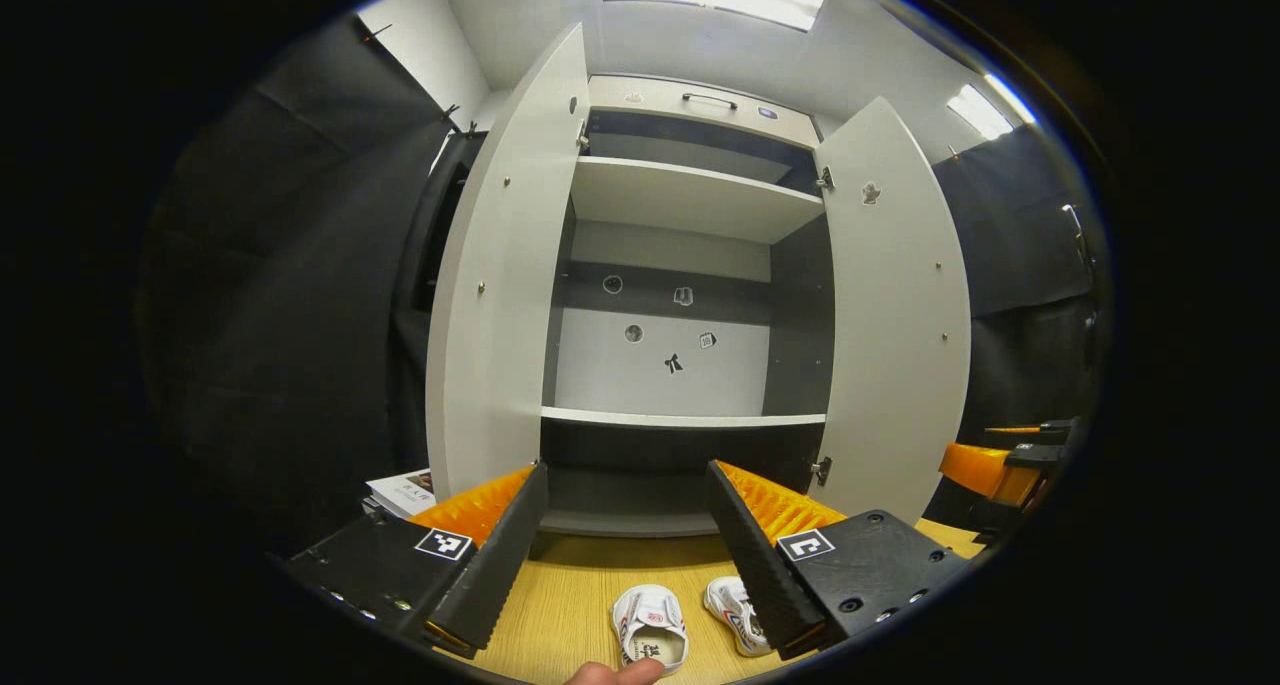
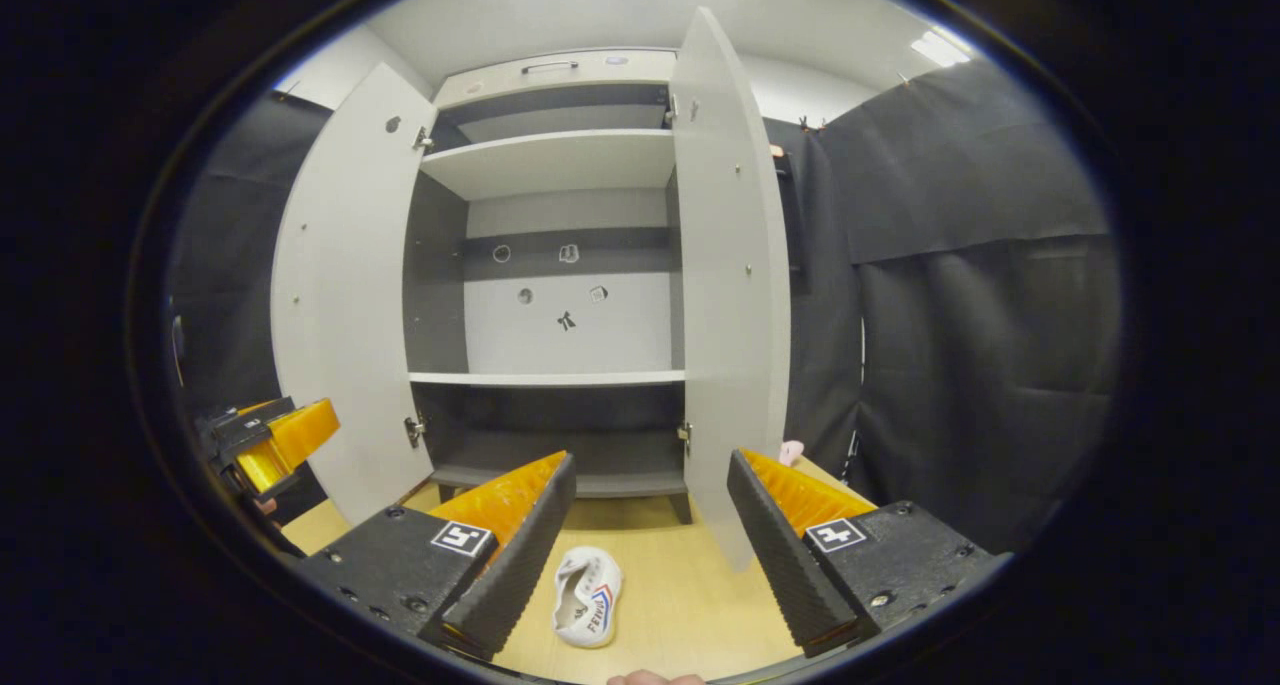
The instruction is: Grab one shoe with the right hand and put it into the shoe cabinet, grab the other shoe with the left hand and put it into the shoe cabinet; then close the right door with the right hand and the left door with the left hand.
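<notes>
The left gripper (image 1: 625, 535) has two long wedge-shaped fingers with bumpy ribbed sides. Behind each finger sits a flat black block with small round screws and a square black-and-white marker. The right gripper (image 2: 650, 525) looks the same: ribbed wedge fingers, black blocks, screws, square markers.

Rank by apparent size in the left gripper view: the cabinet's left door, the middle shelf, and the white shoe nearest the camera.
1. Tall pale grey left cabinet door, largest.
2. White middle shelf board, a thin wide strip.
3. Small white shoe, smallest, though it lies nearest the camera, so it really is small.
</notes>
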The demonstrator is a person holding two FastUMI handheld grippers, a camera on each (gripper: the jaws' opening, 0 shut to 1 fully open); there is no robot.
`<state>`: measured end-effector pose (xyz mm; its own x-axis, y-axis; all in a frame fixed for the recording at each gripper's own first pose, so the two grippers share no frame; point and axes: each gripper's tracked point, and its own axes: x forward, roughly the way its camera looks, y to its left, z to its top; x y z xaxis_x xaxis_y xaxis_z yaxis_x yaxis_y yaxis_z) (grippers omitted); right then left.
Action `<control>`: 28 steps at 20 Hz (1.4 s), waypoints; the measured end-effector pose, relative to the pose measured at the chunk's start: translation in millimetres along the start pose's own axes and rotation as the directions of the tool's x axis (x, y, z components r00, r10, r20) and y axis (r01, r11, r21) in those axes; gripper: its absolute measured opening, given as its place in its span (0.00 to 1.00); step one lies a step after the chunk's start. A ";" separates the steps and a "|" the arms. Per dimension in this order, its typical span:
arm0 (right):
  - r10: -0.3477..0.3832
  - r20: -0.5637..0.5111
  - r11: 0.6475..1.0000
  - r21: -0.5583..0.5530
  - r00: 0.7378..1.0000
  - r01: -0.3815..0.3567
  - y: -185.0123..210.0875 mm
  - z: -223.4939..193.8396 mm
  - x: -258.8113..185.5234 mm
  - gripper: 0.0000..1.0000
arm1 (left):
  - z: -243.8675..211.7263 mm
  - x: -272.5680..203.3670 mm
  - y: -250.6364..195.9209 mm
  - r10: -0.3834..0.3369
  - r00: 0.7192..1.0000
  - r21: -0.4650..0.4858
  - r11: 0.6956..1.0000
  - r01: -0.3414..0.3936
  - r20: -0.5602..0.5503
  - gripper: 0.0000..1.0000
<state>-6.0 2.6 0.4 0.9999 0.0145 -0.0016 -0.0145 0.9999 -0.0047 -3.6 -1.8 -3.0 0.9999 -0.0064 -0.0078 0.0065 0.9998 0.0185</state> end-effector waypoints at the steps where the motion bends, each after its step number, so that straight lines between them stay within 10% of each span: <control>1: -0.001 -0.001 1.000 -0.002 1.000 0.001 -0.1 -0.9 0.2 0.94 | -1.3 0.9 0.8 0.001 1.000 0.000 1.000 -0.001 -0.002 0.95; 16: 0.027 -0.026 1.000 -0.013 0.999 -0.027 12.2 -11.8 10.7 0.94 | -5.4 6.1 6.8 0.013 1.000 0.003 1.000 -0.013 -0.009 0.95; 28: 0.198 -0.272 0.979 0.005 0.942 -0.204 91.7 -143.2 67.2 0.99 | -8.1 3.9 21.5 0.036 0.999 0.017 0.999 -0.036 -0.018 0.95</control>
<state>59.6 94.6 -143.4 0.9385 0.2099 -0.2741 -0.2180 0.9760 0.0011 0.3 19.8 -10.8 0.9992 0.0299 -0.0247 -0.0290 0.9989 0.0360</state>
